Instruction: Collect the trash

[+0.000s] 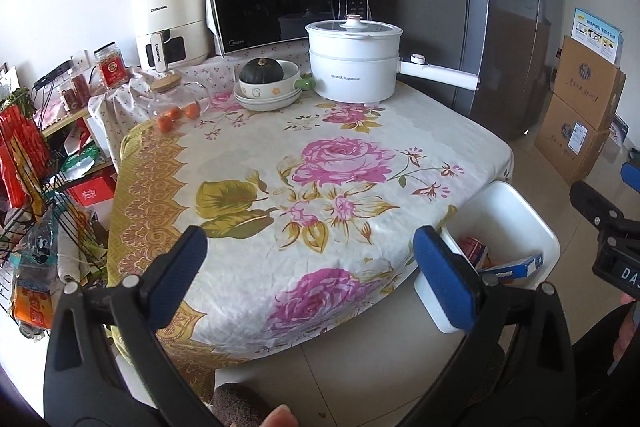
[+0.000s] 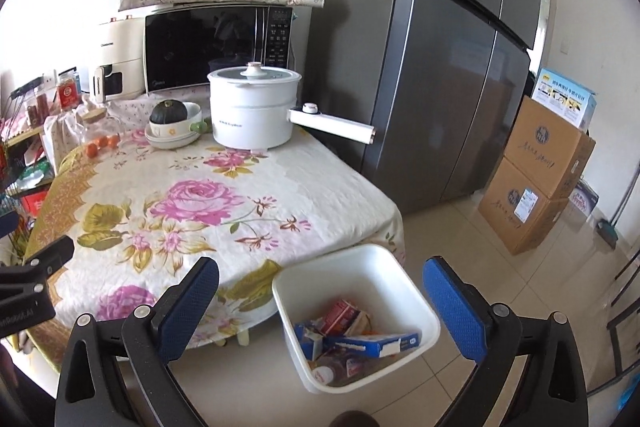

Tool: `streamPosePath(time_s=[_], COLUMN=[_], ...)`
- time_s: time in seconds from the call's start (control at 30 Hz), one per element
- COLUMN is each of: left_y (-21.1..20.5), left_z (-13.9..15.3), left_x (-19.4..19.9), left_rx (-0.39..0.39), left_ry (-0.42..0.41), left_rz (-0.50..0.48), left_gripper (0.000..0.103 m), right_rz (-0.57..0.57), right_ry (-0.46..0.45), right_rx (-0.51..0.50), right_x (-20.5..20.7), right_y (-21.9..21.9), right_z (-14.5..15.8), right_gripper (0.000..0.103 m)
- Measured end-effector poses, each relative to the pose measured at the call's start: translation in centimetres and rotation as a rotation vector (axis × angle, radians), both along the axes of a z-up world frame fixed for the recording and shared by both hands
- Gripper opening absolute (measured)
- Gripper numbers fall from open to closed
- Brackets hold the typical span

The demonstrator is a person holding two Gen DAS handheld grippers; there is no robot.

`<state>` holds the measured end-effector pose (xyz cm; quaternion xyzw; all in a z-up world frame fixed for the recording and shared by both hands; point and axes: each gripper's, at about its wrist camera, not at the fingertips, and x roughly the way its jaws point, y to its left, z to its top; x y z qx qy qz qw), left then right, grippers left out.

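Two grippers, the left gripper (image 1: 308,263) and the right gripper (image 2: 320,291), are holding their blue fingers (image 2: 452,311) wide open with nothing in them, while the trash (image 2: 352,335) is lying inside the white bin (image 2: 400,267) on the floor by the counter's (image 2: 192,187) right corner.

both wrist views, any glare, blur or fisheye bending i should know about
Left wrist view: soft daylight, dark vignette in the corners, the fridge edges bow inward, the microwave door mirrors the room, and the left claw reads sharp. Right wrist view: same barrel bending on the fridge, a blown-out wall at right, the bin contents crisp, and the right claw unblurred.
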<state>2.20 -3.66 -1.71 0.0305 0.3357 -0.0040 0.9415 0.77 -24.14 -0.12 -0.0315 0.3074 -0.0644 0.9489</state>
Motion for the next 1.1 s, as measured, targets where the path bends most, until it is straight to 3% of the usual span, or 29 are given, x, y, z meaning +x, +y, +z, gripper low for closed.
streamPosePath(time_s=[1.1], left_y=[0.68], left_z=[0.41], left_x=[-0.16], left_rx=[-0.047], left_ry=[0.013], left_rz=[0.011], left_gripper=[0.102], right_rz=[-0.004], right_ry=[0.018], right_rx=[0.008], right_x=[0.31], right_y=[-0.30], right_z=[-0.51], right_gripper=[0.103])
